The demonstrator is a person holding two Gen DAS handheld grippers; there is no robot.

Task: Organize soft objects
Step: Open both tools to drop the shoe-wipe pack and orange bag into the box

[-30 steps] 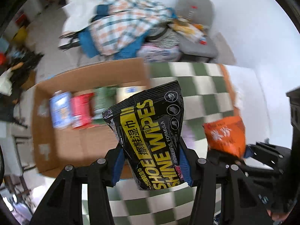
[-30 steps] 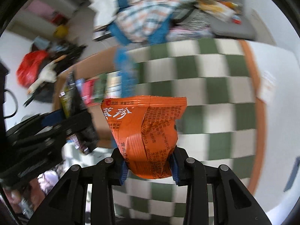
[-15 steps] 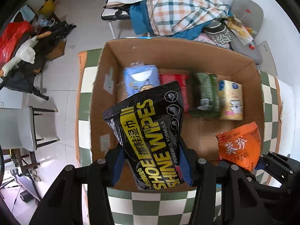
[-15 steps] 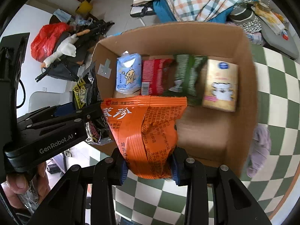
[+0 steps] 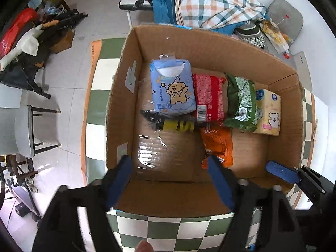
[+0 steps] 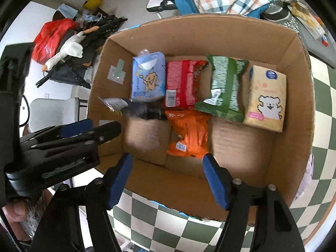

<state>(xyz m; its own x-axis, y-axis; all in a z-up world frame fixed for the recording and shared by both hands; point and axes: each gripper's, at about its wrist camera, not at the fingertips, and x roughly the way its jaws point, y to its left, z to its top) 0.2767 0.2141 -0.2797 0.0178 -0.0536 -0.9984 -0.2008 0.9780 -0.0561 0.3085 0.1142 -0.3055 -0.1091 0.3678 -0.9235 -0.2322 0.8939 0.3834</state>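
An open cardboard box stands on a green-and-white checked cloth. Inside, a back row holds a blue tissue pack, a red pack, a green pack and a yellow tissue pack. In front of them lie the black-and-yellow shoe wipes pack, blurred, and the orange snack pack. My left gripper is open and empty over the box's near wall. My right gripper is open and empty above the orange pack.
The checked cloth covers the table around the box. A plaid blanket lies on furniture behind it. A grey chair and clutter with a red bag stand on the floor at the left. A pale cloth lies right of the box.
Both grippers have opened. The shoe wipes pack and the orange pack have dropped out of them into the box, landing in front of the back row.
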